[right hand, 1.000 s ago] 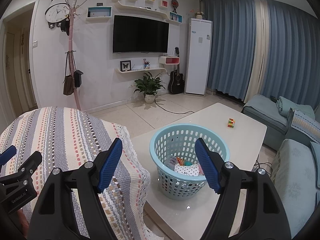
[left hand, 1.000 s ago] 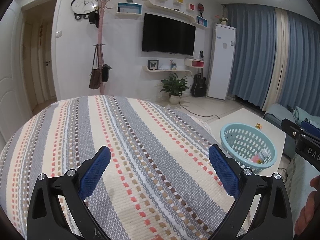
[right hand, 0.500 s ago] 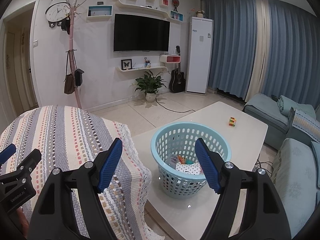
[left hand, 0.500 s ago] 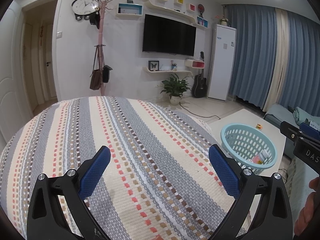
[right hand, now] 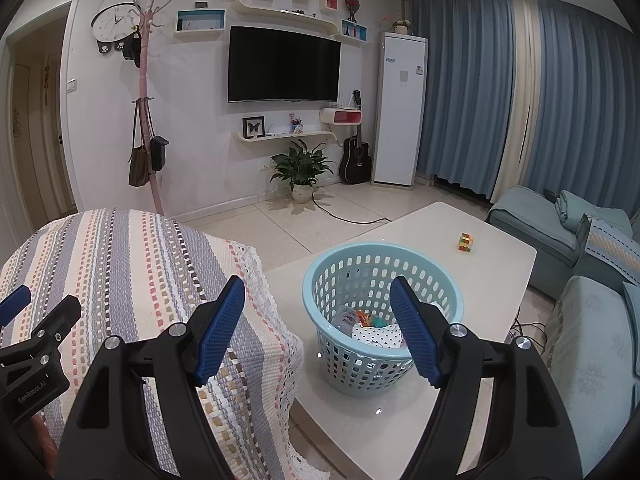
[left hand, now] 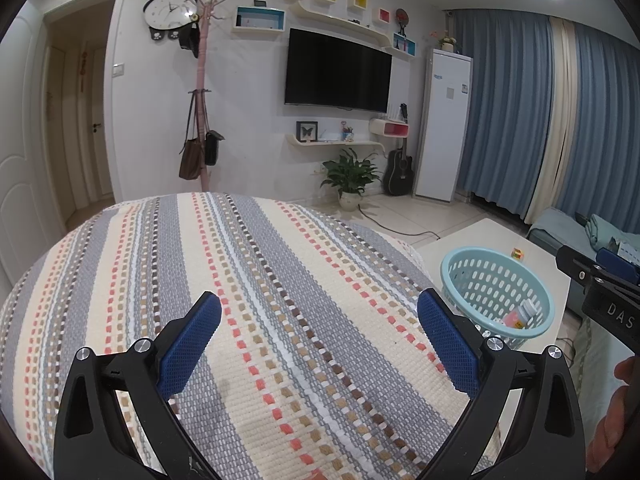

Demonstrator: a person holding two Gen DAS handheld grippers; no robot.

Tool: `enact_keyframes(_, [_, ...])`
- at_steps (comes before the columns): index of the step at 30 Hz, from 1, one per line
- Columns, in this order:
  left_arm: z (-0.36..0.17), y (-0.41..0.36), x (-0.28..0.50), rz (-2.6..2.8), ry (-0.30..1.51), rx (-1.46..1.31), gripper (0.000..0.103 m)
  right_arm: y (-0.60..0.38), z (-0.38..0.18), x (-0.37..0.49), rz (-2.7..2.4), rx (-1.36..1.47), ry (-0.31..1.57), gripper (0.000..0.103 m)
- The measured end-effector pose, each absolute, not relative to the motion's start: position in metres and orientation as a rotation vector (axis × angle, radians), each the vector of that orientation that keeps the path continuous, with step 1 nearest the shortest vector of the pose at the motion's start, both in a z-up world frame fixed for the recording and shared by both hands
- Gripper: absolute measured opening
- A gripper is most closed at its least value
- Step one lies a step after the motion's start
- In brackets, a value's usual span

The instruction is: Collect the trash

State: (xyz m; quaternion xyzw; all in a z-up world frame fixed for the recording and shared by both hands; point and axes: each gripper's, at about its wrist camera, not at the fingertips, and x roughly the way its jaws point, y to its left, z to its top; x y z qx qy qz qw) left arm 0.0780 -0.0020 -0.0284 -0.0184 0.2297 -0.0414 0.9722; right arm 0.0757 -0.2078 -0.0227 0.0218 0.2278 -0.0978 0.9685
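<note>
A pale blue perforated basket [right hand: 382, 312] stands on the white bench [right hand: 472, 280], near the bench edge that faces the striped cloth. Inside it lies the collected trash [right hand: 370, 326]: a white dotted packet, a small white wrapper with print, and bits of orange and teal packaging; what each piece is cannot be told. From the left wrist view the same basket [left hand: 496, 292] shows a small pink-and-white bottle-like piece [left hand: 520, 314] against its far inner wall.

The right gripper [right hand: 318, 328] hangs above and in front of the basket, its blue-padded fingers [right hand: 220, 330] spread wide with nothing between them. The left gripper [left hand: 320, 344] is over the striped woven cloth [left hand: 260, 300], its fingers [left hand: 188, 344] also spread wide and holding nothing.

The cloth, in grey, cream, red and brown stripes, covers a rounded piece of furniture just beside the bench and drapes down its side. A small multicoloured cube [right hand: 465, 242] sits alone farther back on the bench, well apart from the basket.

Beyond, a black television [right hand: 284, 65] hangs on the white wall, with a potted plant [right hand: 302, 170] and a guitar [right hand: 355, 156] on the tiled floor below, a tall white unit beside blue curtains [right hand: 472, 92], a pink coat stand [right hand: 146, 120] with bags, and a teal sofa [right hand: 592, 320] at the right.
</note>
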Motion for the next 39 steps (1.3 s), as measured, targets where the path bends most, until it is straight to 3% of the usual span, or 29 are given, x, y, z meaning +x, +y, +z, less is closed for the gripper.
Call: enact_keyframes(39, [-0.0301,0.0016,0.0809,-0.09,0.464,-0.023,0.095,-0.205,-0.0256,0.0793,-0.159,0.048,0.468,0.071])
